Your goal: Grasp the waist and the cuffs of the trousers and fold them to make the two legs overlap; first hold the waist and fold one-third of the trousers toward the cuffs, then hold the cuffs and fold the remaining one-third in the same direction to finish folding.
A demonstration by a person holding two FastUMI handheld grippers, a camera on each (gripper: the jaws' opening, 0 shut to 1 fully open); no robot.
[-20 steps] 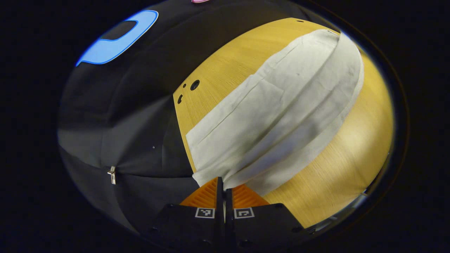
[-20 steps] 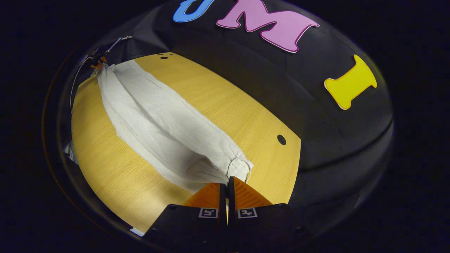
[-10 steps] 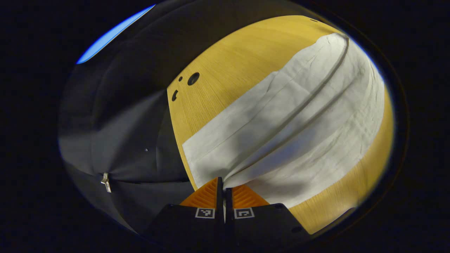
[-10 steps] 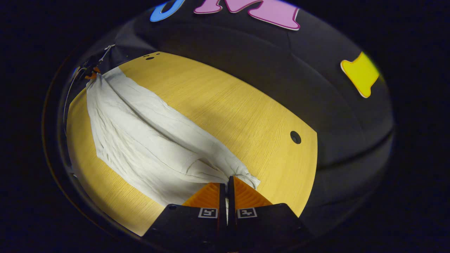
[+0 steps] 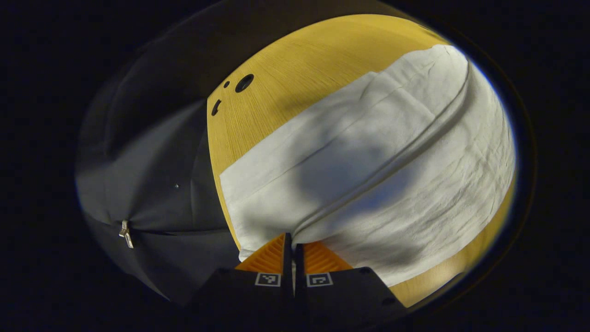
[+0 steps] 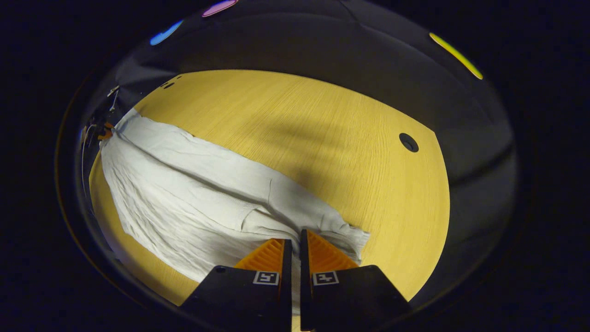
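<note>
In the left gripper view, your left gripper (image 5: 291, 240) has its two fingers drawn together with barely a slit between them, and the edge of the trousers (image 5: 368, 157) is pinched in that slit at the near end of the garment. From the fingertips a long crease runs away to the far right across the pale cloth. The trousers lie spread over the wooden table (image 5: 295, 69), covering most of its right side, with a soft shadow across the middle of the fabric. The near left corner of the cloth lies close to the table's left edge. A round hole (image 5: 244, 83) with smaller openings beside it sits in the bare wood at the far left, well apart from the cloth. In the right gripper view, your right gripper (image 6: 292, 240) is likewise closed to a narrow slit, and the bunched, gathered end of the trousers (image 6: 184, 184) is clamped between its fingers at the near end. From there the garment stretches away to the far left across the table (image 6: 322, 129), its surface wrinkled. At that far left end your other gripper (image 6: 106, 133) meets the cloth, too small to judge its fingers. A single round hole (image 6: 409, 142) lies in the bare wood at the right, well clear of the fabric.
</note>
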